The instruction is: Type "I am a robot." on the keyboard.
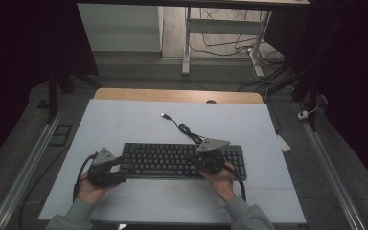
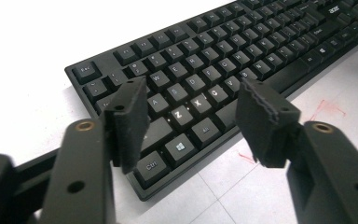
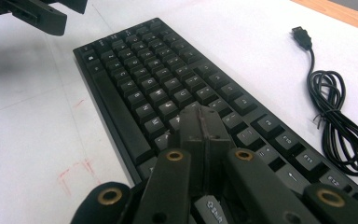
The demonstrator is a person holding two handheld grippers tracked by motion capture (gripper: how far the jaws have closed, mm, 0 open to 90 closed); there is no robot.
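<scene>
1. The keyboard (image 1: pixel 182 160), our landmark, lies flat on the white counter (image 1: pixel 124 124), long side toward the person.
2. The left gripper (image 2: pixel 193 116) hovers over the keyboard's left end, jaws spread above the Z and X keys and pinching nothing.
3. The right gripper (image 3: pixel 204 128) sits over the keyboard's right half, jaws pressed together, tip down among the keys; we cannot tell whether it presses one.
4. The cable (image 3: pixel 335 126) lies coiled just behind the keyboard's far edge, ending in a USB plug (image 3: pixel 302 35).
5. We judge the keyboard stiff, light and smooth-edged, its keycaps yielding; hold is best taken across the thin end edges, not the keys.
</scene>
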